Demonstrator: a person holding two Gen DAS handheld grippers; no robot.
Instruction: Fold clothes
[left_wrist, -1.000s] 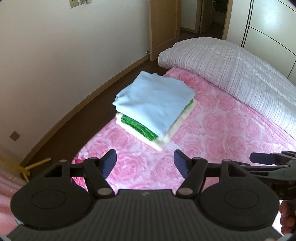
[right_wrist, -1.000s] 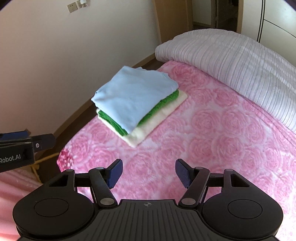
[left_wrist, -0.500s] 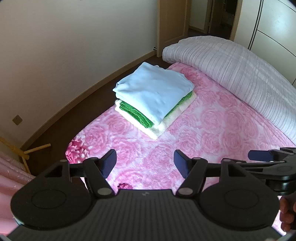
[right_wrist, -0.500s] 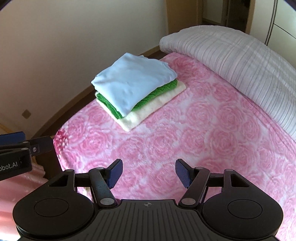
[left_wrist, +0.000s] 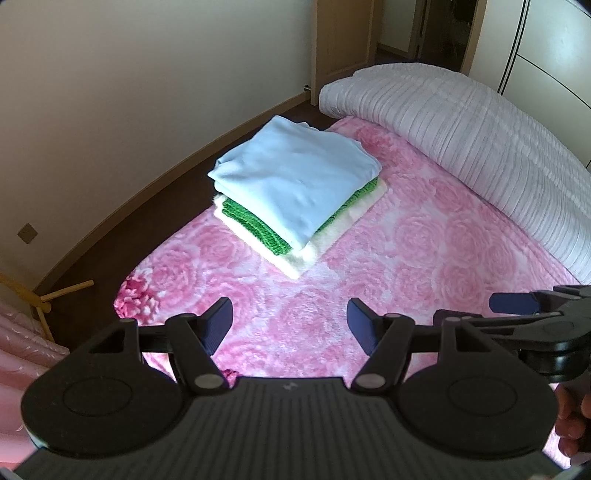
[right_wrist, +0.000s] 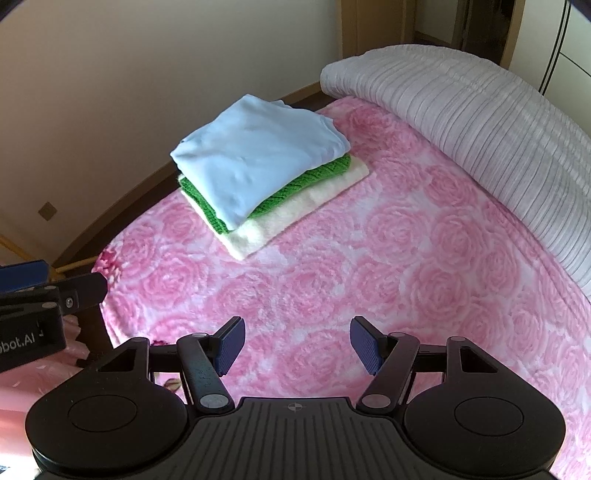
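The stack of folded clothes (left_wrist: 297, 192), a pale blue cotton piece (right_wrist: 255, 158) over a green knit (right_wrist: 284, 192) and a cream fleecy layer (right_wrist: 295, 214), is lying on the pink rose-patterned bedspread (right_wrist: 406, 258), well ahead of both grippers and up-left of their jaws. Its long axis is running diagonally from near-left to far-right. The left gripper (left_wrist: 290, 325) is hovering with jaws spread wide and gripping nothing; the right gripper (right_wrist: 297, 345) is doing likewise. The left one is probably sitting slightly nearer the stack. No unfolded garment is showing, so the folding is looking finished
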